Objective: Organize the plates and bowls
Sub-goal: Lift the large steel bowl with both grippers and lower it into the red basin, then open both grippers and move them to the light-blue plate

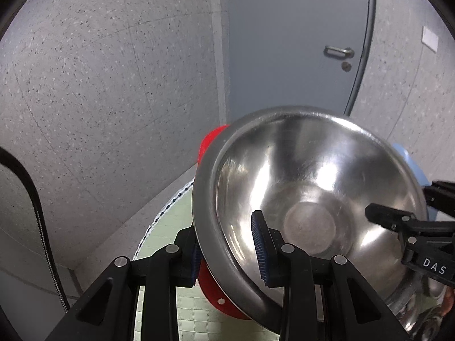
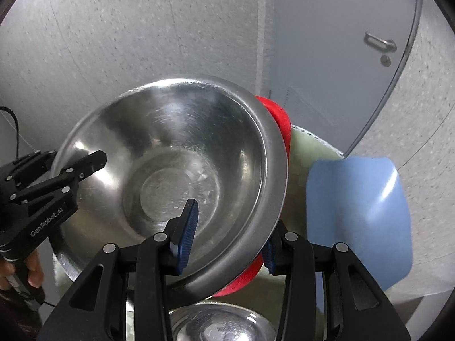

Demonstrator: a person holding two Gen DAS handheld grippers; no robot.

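My left gripper (image 1: 227, 258) is clamped on the rim of the steel mixing bowl (image 1: 307, 199), one blue pad inside the wall and one outside. My right gripper (image 2: 227, 236) is clamped the same way on the opposite rim, so I carry the bowl between both hands, tilted, with its mouth towards the cameras.

Just beneath the bowl sits a red plate (image 2: 280, 125), its edge peeking out past the bowl's rim on both sides; I cannot tell whether the pads pinch it too or it simply lies under. A blue plate (image 2: 358, 216) lies beside the bowl, on the pale green checked cloth (image 1: 182, 218) of the worktop, and a second steel bowl (image 2: 221, 324) shows just below the first one.

My worry is the rim hold: polished metal on narrow pads, so if my hands drift apart or twist unevenly the bowl could slip and drop onto the bowl below. The red plate could also slide free.

The bowl is shiny, finely scratched, with a flat round base and a rolled rim; empty.
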